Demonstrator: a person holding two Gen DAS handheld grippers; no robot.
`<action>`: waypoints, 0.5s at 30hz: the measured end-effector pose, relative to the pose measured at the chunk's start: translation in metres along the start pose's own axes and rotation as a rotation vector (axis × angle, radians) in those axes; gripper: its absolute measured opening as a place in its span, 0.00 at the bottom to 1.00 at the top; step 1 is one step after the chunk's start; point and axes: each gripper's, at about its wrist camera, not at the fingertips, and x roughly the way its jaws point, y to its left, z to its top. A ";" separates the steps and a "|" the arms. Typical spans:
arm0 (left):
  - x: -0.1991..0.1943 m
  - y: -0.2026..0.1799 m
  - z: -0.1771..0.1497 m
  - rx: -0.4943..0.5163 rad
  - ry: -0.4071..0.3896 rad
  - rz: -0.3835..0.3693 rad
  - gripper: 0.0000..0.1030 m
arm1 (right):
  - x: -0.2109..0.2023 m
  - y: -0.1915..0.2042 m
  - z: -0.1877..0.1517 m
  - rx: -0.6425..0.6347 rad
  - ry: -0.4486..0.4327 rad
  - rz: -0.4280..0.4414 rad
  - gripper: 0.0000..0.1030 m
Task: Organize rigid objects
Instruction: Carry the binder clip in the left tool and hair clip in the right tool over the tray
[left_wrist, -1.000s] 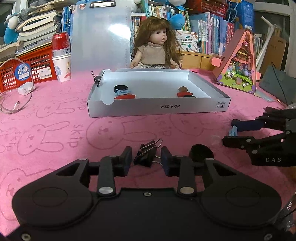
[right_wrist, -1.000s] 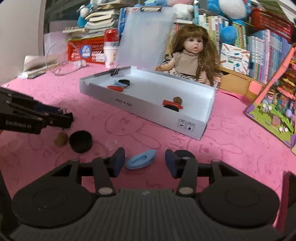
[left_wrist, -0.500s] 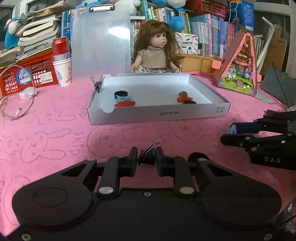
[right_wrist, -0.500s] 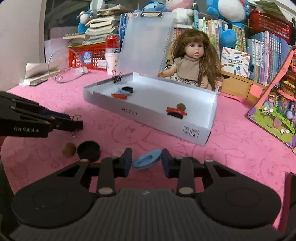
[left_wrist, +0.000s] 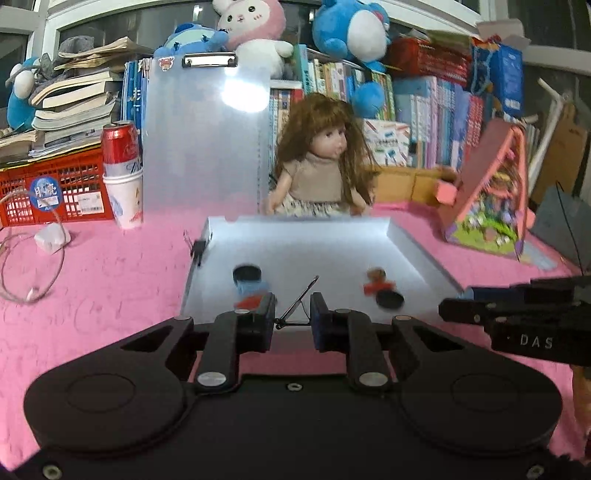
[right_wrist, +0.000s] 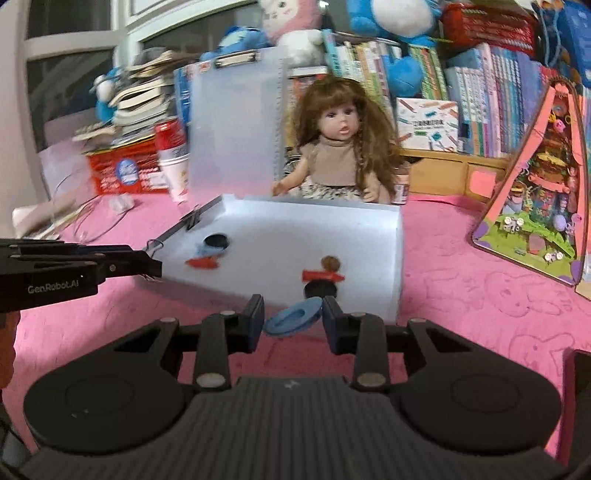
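My left gripper (left_wrist: 293, 317) is shut on a black binder clip (left_wrist: 295, 306) and holds it above the near edge of the white shallow box (left_wrist: 413, 251). The left gripper also shows in the right wrist view (right_wrist: 155, 264), with the clip's wire handle (right_wrist: 153, 244) sticking out. My right gripper (right_wrist: 293, 323) is shut on a blue oval lid (right_wrist: 291, 320), raised just before the box's near wall (right_wrist: 397, 258). Inside the box lie a black cap (left_wrist: 246, 274), a red piece (left_wrist: 376, 286), a brown bead (right_wrist: 330, 264) and another black cap (right_wrist: 320, 290).
A doll (left_wrist: 325, 162) sits behind the box. A translucent clipboard (left_wrist: 207, 140) stands at the back left, with a red can (left_wrist: 120, 147) on paper cups and a red basket (left_wrist: 51, 188). A pink toy house (left_wrist: 491, 206) stands at the right. A cable (left_wrist: 22, 266) lies at the left.
Both grippers rose from the pink cloth and moved forward toward the box, the left carrying the binder clip and the right carrying the blue lid.
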 end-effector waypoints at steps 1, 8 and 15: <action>0.006 0.002 0.008 -0.011 0.003 0.001 0.18 | 0.004 -0.002 0.005 0.019 0.007 -0.009 0.38; 0.056 0.020 0.050 -0.089 0.067 0.005 0.18 | 0.042 -0.019 0.044 0.116 0.050 -0.034 0.38; 0.116 0.034 0.067 -0.123 0.161 0.035 0.18 | 0.091 -0.033 0.069 0.207 0.164 -0.039 0.38</action>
